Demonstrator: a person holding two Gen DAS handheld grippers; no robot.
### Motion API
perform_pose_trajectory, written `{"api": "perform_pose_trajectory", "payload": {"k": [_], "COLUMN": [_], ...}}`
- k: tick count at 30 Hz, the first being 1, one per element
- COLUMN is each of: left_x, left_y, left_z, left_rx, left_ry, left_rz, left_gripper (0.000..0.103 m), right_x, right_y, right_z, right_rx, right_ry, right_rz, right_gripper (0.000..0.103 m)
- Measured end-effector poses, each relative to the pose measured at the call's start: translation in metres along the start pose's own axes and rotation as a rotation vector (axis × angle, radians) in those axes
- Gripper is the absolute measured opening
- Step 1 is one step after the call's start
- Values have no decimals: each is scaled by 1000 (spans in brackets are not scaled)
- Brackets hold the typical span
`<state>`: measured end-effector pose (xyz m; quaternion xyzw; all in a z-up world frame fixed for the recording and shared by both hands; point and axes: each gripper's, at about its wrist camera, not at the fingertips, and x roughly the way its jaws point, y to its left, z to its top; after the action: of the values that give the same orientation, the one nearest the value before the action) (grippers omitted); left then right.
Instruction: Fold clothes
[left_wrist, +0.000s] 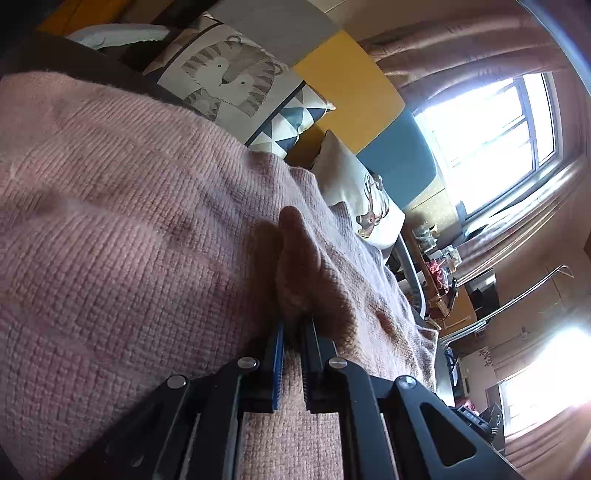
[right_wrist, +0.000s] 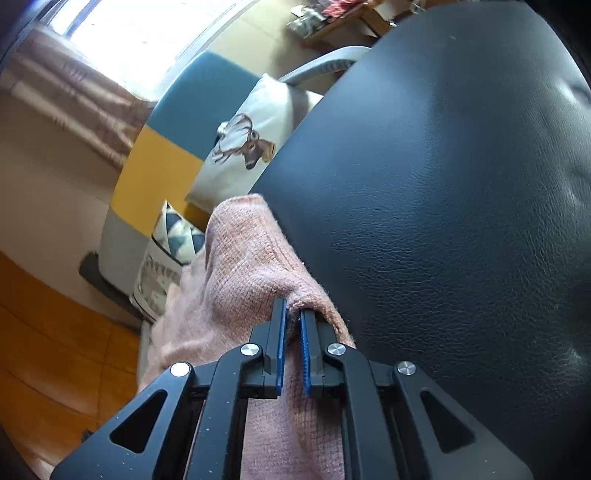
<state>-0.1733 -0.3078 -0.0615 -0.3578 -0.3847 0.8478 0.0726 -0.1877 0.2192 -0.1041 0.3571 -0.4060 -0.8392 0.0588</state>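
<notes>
Pink knit is pinched in both grippers. We find the left gripper (left_wrist: 293, 325) clamped on a raised fold of the pink sweater (left_wrist: 129, 221), and the right gripper (right_wrist: 293, 314) clamped on an edge of the same garment. From the right-hand grip the sweater runs out over the black leather surface (right_wrist: 443, 184), and past the sweater's far edge stand the lion cushion (left_wrist: 225, 79) and the deer cushion (right_wrist: 243, 147). Which fold is in hand we cannot settle. In our judgement, good work here means moving both grips level and together, holding the knit taut, and laying the edges square on the leather.
</notes>
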Motion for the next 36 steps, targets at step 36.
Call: {"api": "perform_pose_trajectory", "payload": {"k": [36], "left_x": [33], "left_y": [-120], "left_z": [-20], "left_rx": [361], "left_ry": [39], "left_rz": [147], "left_gripper": [13], "right_x": [-2], "right_y": [-4], "right_z": [-4], "right_rx": [9], "right_ry": [-41], "right_rz": [12], "right_gripper": [7]}}
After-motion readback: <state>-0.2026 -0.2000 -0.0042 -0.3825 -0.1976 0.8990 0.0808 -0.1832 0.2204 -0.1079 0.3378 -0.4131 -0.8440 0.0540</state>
